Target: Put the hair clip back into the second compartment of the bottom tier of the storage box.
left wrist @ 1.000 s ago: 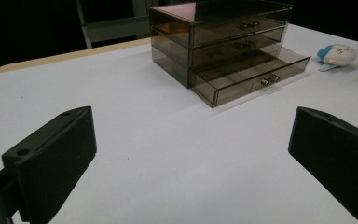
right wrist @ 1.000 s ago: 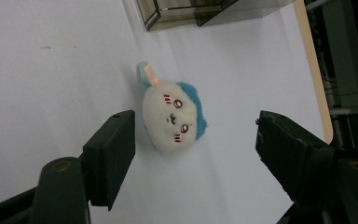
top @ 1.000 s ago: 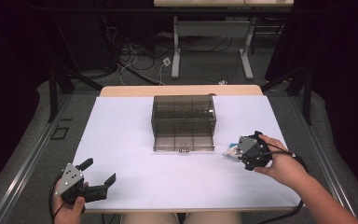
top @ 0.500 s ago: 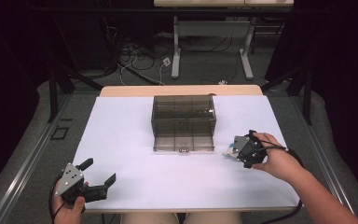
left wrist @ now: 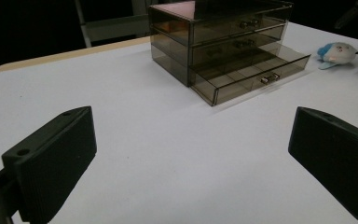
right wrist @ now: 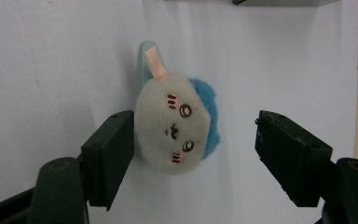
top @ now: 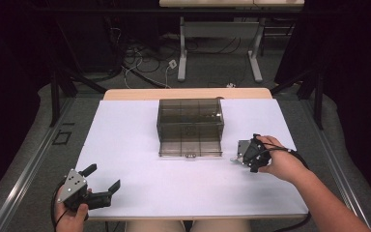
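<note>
Right gripper (right wrist: 193, 140) points down at the white desk (top: 135, 140), jaws apart with a small plush toy (right wrist: 177, 128) between them. The toy, white-faced with blue fur on one side and a pink tab at its top, lies on the desk against the left-hand jaw of the right gripper view; a clear gap separates it from the other jaw, so no clamp on it. In the high view the right gripper (top: 244, 155) sits just beside the open bottom drawer of the smoky clear drawer box (top: 190, 126). Left gripper (top: 98, 183) is held near the desk's front edge, jaws spread wide with nothing between them; the toy (left wrist: 338, 52) lies far beyond its jaws, past the drawer box (left wrist: 223, 39).
</note>
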Tool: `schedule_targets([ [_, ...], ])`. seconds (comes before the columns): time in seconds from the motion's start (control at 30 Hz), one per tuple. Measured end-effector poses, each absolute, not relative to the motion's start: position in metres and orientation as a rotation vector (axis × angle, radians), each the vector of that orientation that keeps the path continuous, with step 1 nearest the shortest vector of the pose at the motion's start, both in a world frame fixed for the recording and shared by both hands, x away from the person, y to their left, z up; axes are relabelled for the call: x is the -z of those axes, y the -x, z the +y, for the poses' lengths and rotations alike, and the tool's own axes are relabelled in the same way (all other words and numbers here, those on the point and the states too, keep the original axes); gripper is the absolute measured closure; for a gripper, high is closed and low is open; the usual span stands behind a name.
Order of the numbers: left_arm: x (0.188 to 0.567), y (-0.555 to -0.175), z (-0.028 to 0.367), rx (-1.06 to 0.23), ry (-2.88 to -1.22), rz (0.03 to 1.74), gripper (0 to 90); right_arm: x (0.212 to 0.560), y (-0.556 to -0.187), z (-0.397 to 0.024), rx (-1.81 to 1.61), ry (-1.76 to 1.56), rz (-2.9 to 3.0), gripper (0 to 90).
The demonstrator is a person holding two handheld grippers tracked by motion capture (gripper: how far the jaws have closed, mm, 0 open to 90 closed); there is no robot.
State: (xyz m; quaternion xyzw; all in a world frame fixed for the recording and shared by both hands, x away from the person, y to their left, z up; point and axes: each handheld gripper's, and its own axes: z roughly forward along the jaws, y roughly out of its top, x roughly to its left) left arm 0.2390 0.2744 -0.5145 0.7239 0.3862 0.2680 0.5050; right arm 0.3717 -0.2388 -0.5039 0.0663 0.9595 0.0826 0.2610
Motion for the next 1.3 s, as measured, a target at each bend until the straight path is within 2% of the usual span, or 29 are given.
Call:
schedule_targets([
  [0.87, 0.516, -0.239, 0.273, -0.642, -1.738, 0.934, 1.1, 0.52, -0.393, -0.238, -0.167, -0.211, 2.696, 29.7],
  [1.07, 0.516, -0.24, 0.274, -0.653, -1.744, 0.93, 1.1, 0.526, -0.394, -0.238, -0.245, -0.202, 2.668, 34.0],
  [1.3, 0.516, -0.239, 0.274, -0.649, -1.743, 0.93, 1.1, 0.524, -0.393, -0.235, -0.181, -0.173, 2.696, 42.0],
])
